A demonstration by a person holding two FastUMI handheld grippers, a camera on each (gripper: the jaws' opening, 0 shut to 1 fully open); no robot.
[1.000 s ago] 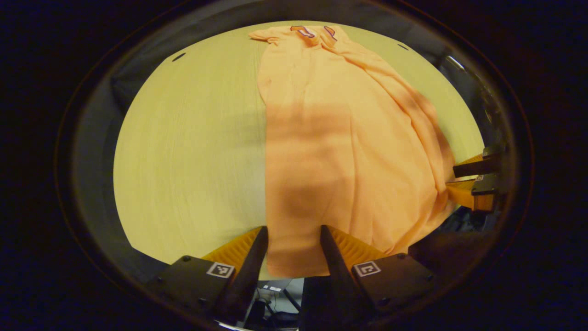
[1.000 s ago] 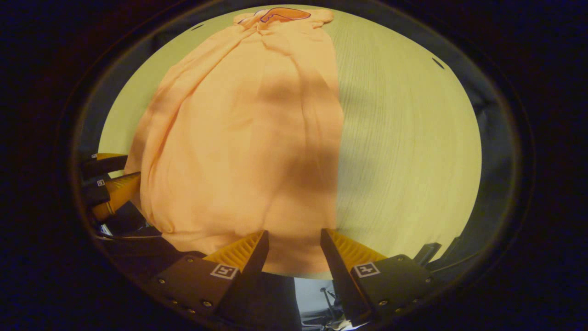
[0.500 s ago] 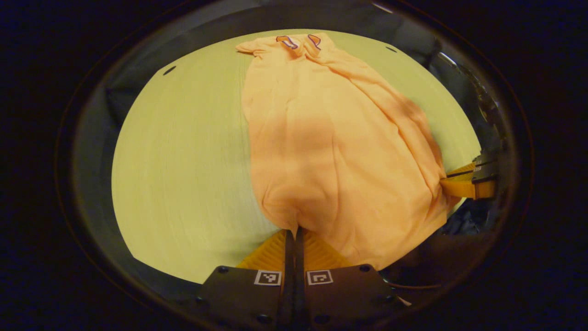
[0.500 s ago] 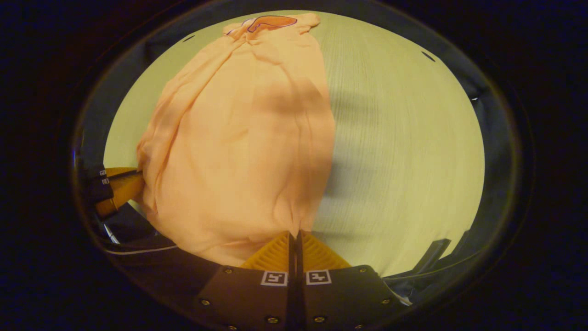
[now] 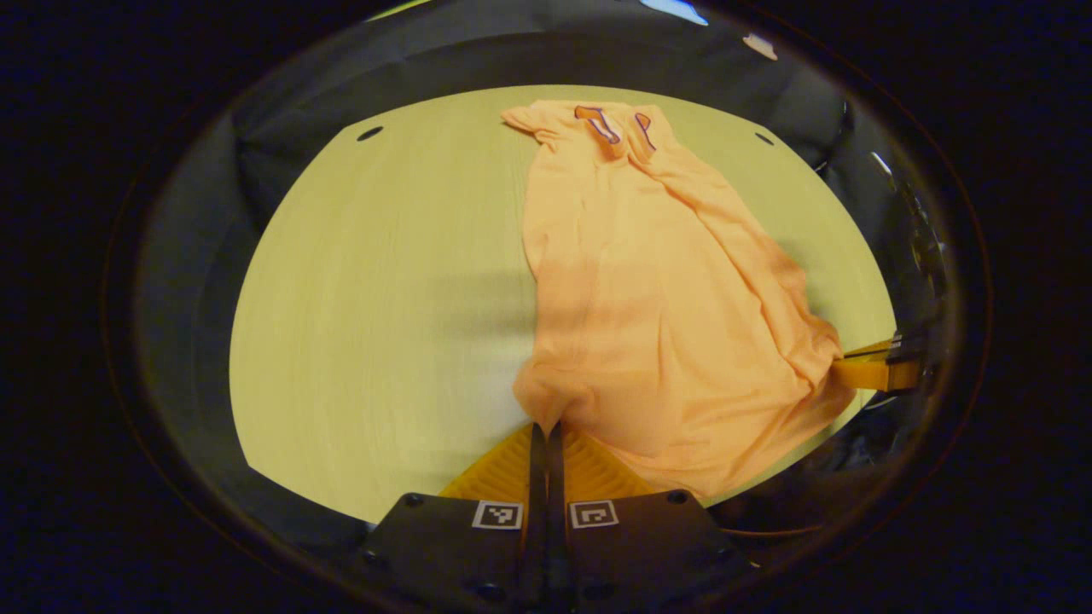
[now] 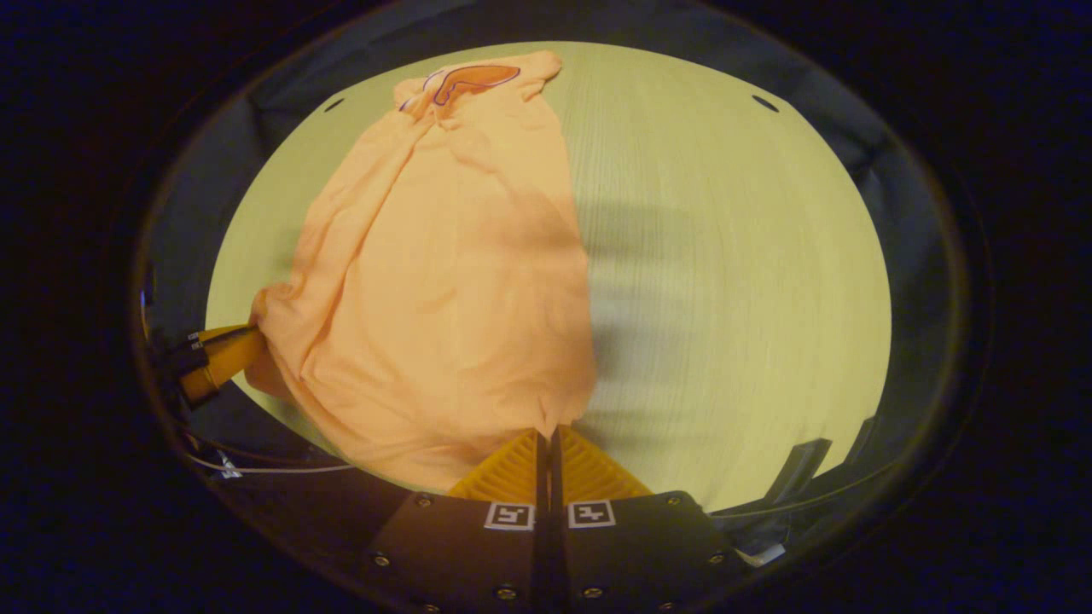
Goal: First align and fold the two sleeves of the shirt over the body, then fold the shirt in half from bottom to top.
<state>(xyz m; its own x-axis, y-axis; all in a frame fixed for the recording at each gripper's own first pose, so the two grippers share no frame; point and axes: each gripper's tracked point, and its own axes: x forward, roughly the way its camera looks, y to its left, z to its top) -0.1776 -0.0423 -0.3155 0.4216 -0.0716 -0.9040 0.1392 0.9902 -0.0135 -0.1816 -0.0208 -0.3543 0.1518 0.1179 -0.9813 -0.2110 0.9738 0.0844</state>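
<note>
An orange shirt (image 5: 657, 290) lies lengthwise on a pale wooden table (image 5: 384, 281), its collar (image 5: 610, 124) at the far end and the sleeves folded in. My left gripper (image 5: 546, 426) is shut on the hem's left corner, which is bunched and lifted off the table. In the right gripper view the same shirt (image 6: 444, 264) rises toward me, and my right gripper (image 6: 548, 431) is shut on the hem's right corner. The right gripper (image 5: 879, 368) shows at the right edge of the left gripper view. The left gripper (image 6: 213, 362) shows at the left edge of the right gripper view.
Bare table (image 6: 725, 273) spreads to the right of the shirt in the right gripper view and to its left in the left gripper view. Dark cloth surrounds the table. Small dark slots (image 5: 369, 133) mark the table's far corners.
Both grippers went from open around the hem to shut on its corners. Since then they have lifted the hem, so the lower shirt bunches and rises off the table.
</note>
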